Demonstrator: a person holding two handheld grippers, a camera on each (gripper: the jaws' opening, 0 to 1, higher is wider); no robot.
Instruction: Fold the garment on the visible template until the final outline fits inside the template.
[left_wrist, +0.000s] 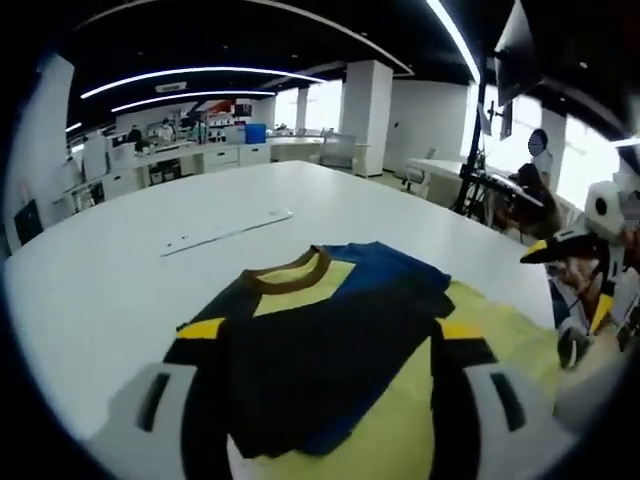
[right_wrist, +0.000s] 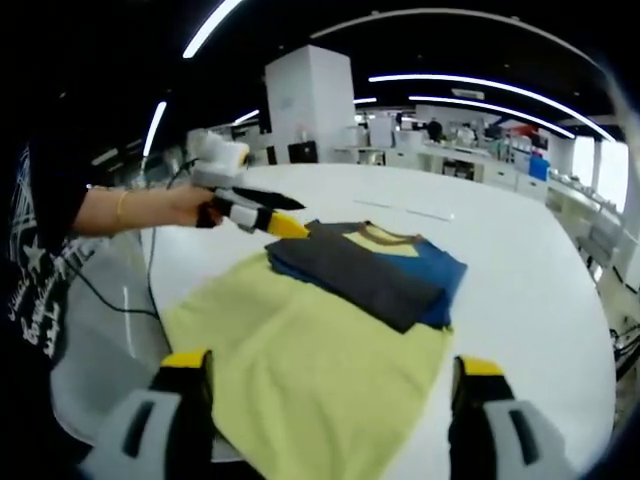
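Left gripper (right_wrist: 262, 214) hangs at about ten o'clock in the right gripper view, held in a hand (right_wrist: 188, 206), its yellow-tipped jaws drawn to a near point over the shirt's (right_wrist: 365, 268) edge; whether they pinch cloth I cannot tell. In its own view its two jaws stand well apart at the bottom with nothing between them. Right gripper (right_wrist: 325, 400) has its jaws wide apart too, low over the yellow template (right_wrist: 300, 370).

The shirt, dark with blue and a brown collar, lies folded at the template's far end, on the white desk (right_wrist: 540, 290). My guess is that the folding is late: the bundle looks narrower than the template, though its collar end seems to pass the far border. Next would be one more fold or a tug back toward the near edge.

Beyond, a white strip (left_wrist: 225, 232) lies on the desk. The template's near corners are cut off by the jaws, and its far border is hidden under the shirt.
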